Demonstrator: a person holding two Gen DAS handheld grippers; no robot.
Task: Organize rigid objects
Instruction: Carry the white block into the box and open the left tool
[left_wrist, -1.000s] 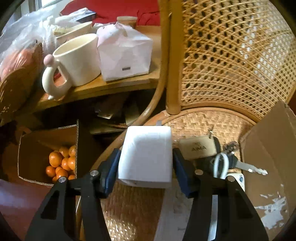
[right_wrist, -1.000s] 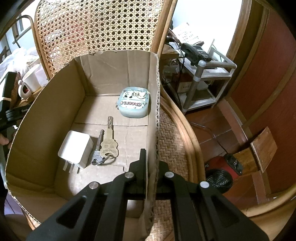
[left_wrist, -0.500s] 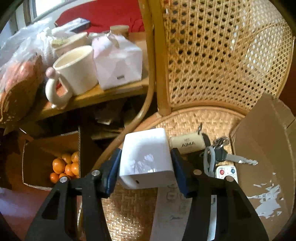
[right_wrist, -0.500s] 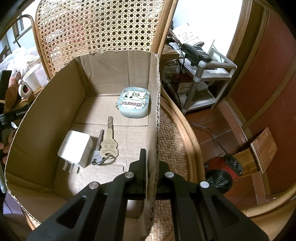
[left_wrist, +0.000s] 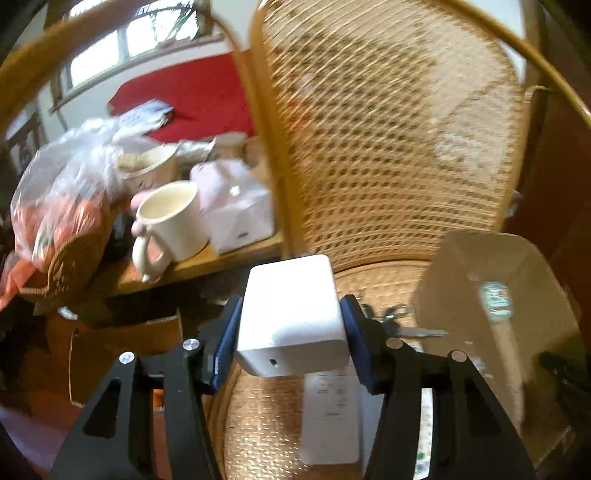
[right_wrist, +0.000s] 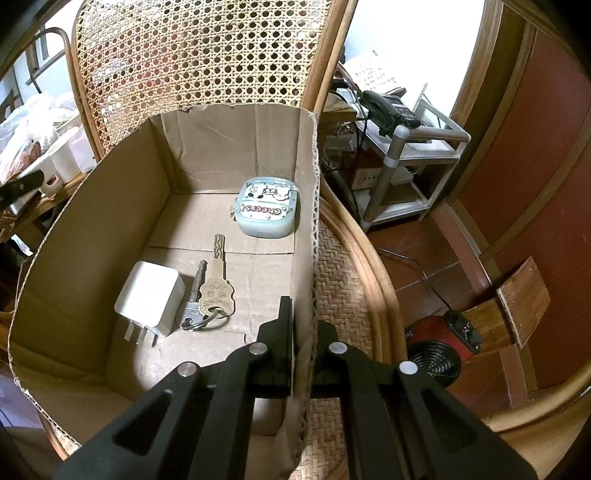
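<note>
While the right tool (right_wrist: 301, 332) pinches the cardboard box (right_wrist: 110, 206) wall, the left tool (left_wrist: 291, 332) grips a smooth white charger (left_wrist: 291, 314) above the chair seat (left_wrist: 266, 417).

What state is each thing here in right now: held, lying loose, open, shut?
Left tool: shut on the white charger block, lifted off the chair seat.
Right tool: shut on the cardboard box's right wall.
Cardboard box: open-topped, standing on the chair seat.
White plug adapter: lying loose in the box.
Keys: lying flat beside the adapter.
Green tin: lid shut, in the box.
</note>
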